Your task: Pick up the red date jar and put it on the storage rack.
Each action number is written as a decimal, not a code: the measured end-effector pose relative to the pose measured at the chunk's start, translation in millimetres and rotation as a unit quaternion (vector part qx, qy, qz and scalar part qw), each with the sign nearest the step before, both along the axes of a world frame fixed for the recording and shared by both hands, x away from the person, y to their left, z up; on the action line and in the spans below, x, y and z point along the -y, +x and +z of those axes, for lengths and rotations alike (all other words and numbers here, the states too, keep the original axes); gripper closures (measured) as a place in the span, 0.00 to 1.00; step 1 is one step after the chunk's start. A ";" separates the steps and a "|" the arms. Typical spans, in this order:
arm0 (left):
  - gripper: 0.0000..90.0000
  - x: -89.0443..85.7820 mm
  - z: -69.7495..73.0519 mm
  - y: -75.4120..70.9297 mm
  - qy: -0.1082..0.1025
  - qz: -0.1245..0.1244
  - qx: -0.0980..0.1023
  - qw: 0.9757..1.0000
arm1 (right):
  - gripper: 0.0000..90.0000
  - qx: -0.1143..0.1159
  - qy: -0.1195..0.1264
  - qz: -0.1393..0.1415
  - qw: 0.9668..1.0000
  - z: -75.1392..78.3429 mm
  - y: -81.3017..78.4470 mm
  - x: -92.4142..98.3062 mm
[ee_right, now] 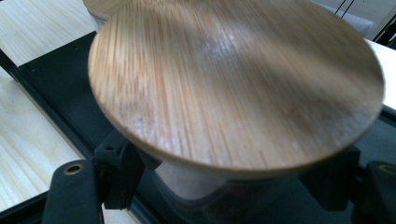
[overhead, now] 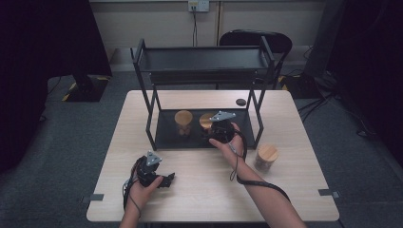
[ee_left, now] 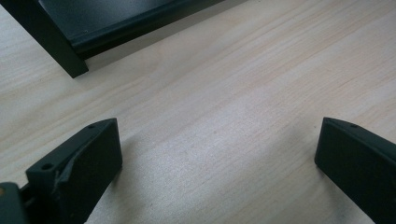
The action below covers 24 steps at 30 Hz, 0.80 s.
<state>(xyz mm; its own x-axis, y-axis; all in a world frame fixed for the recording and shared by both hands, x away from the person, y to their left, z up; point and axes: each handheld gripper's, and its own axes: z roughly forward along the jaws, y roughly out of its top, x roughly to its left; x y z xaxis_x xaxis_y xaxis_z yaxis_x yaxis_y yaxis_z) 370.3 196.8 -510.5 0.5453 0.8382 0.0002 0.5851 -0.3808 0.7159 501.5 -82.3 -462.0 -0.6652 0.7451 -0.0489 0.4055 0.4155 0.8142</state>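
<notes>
Jar with a bamboo lid sits on the lower tray of the black two-tier rack at the centre of the high view, and the right gripper is pressed up against its near side, the hand behind it reaching in from the lower right. Just left of it on the same tray stands a second lidded jar. A third lidded jar stands on the light wooden table, right of the rack and apart from it. A small dark disc lies on the table behind the rack. The left gripper rests low on the table at the lower left of the frame, well apart from the rack.

In the left gripper view, its two black jaws rise from the bottom corners, spread wide with bare table between them; a rack leg and tray edge cross the upper left.

In the right gripper view, the jar's round bamboo lid takes up most of the frame, somewhat blurred. Below it the clear glass body sits between the two black jaws, which are closed in on it from both sides at the bottom of the frame. The black tray lies beneath, with the second jar's lid edge at the top left.
</notes>
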 end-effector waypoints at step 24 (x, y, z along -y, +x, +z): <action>0.00 0.0 0.0 0.0 0.000 0.000 0.000 1.000 | 0.28 -0.001 -0.008 0.000 1.000 -6.5 12.2 -7.6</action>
<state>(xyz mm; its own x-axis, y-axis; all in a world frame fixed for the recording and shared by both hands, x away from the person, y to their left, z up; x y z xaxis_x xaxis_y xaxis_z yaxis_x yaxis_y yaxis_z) 370.3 196.8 -510.5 0.5451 0.8384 0.0001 0.5852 -0.3805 0.7160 513.7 -74.7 -468.6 -0.6652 0.7442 -0.0598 0.4076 0.4291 0.8061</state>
